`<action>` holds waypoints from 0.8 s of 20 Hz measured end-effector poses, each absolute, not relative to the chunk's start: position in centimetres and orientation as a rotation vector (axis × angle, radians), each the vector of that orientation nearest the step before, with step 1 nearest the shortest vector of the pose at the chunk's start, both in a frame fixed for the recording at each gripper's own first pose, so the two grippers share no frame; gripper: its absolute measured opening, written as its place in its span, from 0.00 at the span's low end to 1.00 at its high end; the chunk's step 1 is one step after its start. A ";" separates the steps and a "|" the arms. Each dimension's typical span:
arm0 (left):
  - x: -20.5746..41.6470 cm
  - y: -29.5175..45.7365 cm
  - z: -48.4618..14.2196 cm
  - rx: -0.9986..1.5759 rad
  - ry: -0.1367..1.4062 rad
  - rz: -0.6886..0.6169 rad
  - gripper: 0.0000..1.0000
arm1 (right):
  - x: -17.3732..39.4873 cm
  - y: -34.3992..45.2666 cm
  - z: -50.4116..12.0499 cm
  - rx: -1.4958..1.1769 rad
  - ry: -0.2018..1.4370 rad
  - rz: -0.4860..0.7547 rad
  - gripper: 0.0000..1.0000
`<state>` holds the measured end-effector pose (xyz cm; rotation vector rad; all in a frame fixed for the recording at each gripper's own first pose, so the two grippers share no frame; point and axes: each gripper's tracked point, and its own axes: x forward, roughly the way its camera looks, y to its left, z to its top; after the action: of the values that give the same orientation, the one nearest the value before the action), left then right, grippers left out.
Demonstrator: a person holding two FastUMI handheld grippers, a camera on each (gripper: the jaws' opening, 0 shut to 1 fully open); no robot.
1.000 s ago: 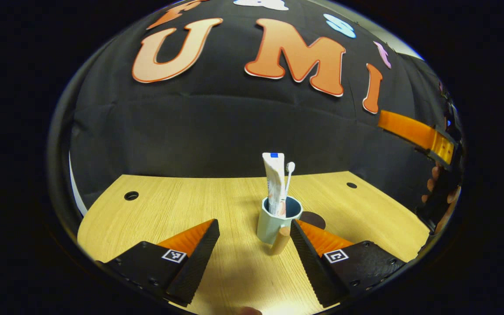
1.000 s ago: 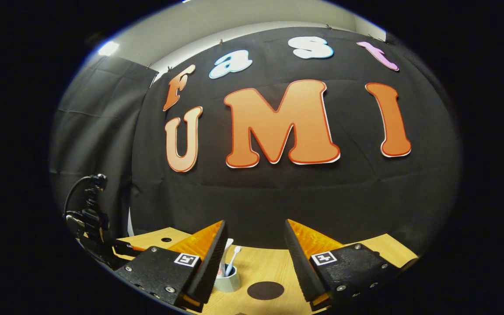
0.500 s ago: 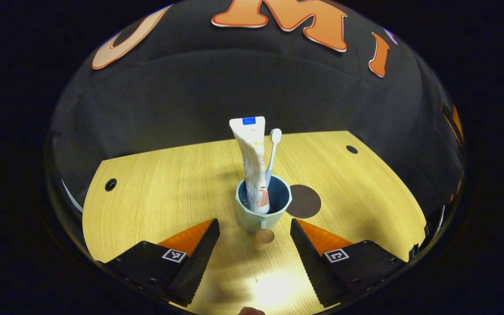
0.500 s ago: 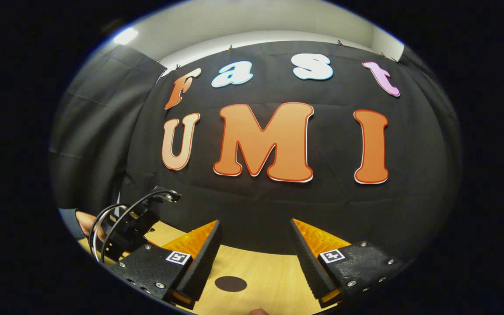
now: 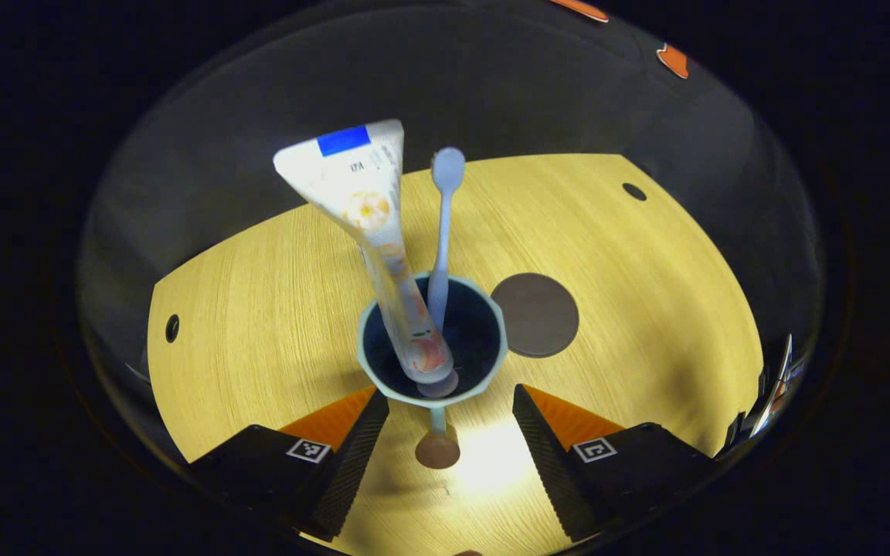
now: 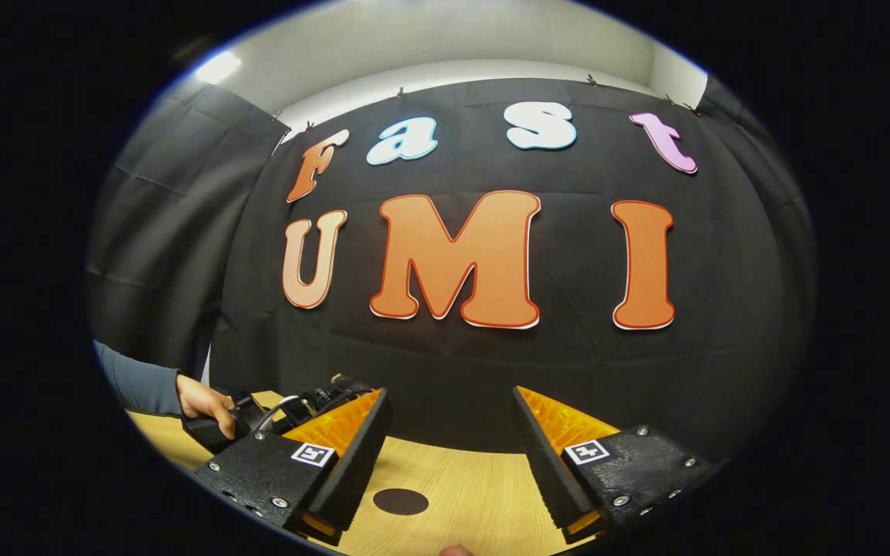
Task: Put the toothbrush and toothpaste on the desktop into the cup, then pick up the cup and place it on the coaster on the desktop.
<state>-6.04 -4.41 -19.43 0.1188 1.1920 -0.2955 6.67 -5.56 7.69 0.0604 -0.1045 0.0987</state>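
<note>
The left gripper (image 5: 451, 409) hangs with its fingers spread wide, holding nothing, and looks steeply down on the cup (image 5: 432, 337). The cup stands upright on the desktop (image 5: 259, 301), its near rim lying between the two fingertips without either one touching it. The cup's handle (image 5: 437, 442), a short stem ending in a round knob, points back toward the gripper and sits in the gap between the fingers.

Inside the cup the toothpaste (image 5: 374, 228) stands cap-down and leans away to the left, its flat crimped end uppermost. The toothbrush (image 5: 442, 228) stands just right of the toothpaste, also inside the cup, with its head up. The coaster (image 5: 535, 314), a dark round disc, lies flat on the desktop just right of the cup and slightly beyond it, close to the cup's rim but apart from it. Two small round holes mark the desktop, one far left of the cup (image 5: 172, 328) and one beyond it to the right (image 5: 633, 191).

The right gripper (image 6: 451, 455) is likewise wide open and empty, held well above the desktop (image 6: 460, 494). The coaster (image 6: 401, 501) lies below it, near its left finger. Farther left, a hand (image 6: 204, 401) with a grey-blue sleeve (image 6: 136, 378) grips the other gripper's body.
</note>
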 end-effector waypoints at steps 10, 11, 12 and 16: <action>-6.7 -4.5 -23.1 0.147 1.316 -0.227 0.47 | 7.2 -5.2 6.2 0.096 -0.063 0.104 0.93; -6.3 -5.0 -23.5 0.151 1.314 -0.230 0.30 | 7.5 -5.1 6.1 0.103 -0.056 0.102 0.93; -6.2 -5.3 -23.6 0.145 1.313 -0.224 0.30 | 7.8 -5.0 6.0 0.110 -0.051 0.102 0.93; -6.1 -5.8 -23.3 0.124 1.291 -0.210 0.29 | 8.1 -5.5 5.7 0.127 -0.040 0.087 0.93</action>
<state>-6.14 -5.77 -23.34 0.1241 1.2913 -0.2104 8.10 -5.47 5.74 0.1272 -0.0403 0.0873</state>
